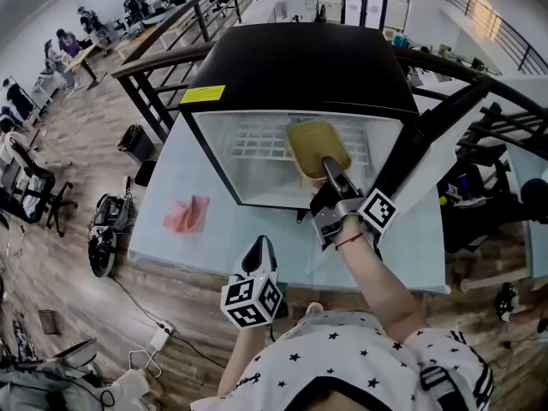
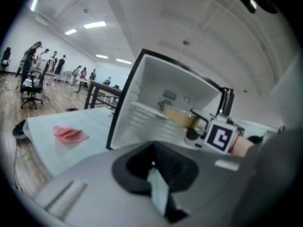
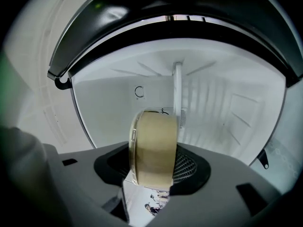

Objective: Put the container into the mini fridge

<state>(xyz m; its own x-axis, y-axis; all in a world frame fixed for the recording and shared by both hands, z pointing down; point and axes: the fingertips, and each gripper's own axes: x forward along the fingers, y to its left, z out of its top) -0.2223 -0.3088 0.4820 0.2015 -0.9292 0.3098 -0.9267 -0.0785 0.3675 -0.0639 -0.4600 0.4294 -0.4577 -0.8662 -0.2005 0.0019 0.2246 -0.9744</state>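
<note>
Container (image 1: 318, 148): tan, lidded, inside the open fridge (image 1: 300, 58), over its wire shelf (image 1: 253, 139). I cannot tell whether it touches the shelf yet.

Step, as I judge it: placing. My next move would be to lower it until it sits flat, part the jaws, then back straight out.

Right gripper (image 1: 330, 168): jaws part-way open, clamped on the container's two sides.

Left gripper (image 1: 259, 251): jaws together, nothing between them. I hold it low outside the fridge, at the near edge of the table (image 1: 171, 187).
</note>
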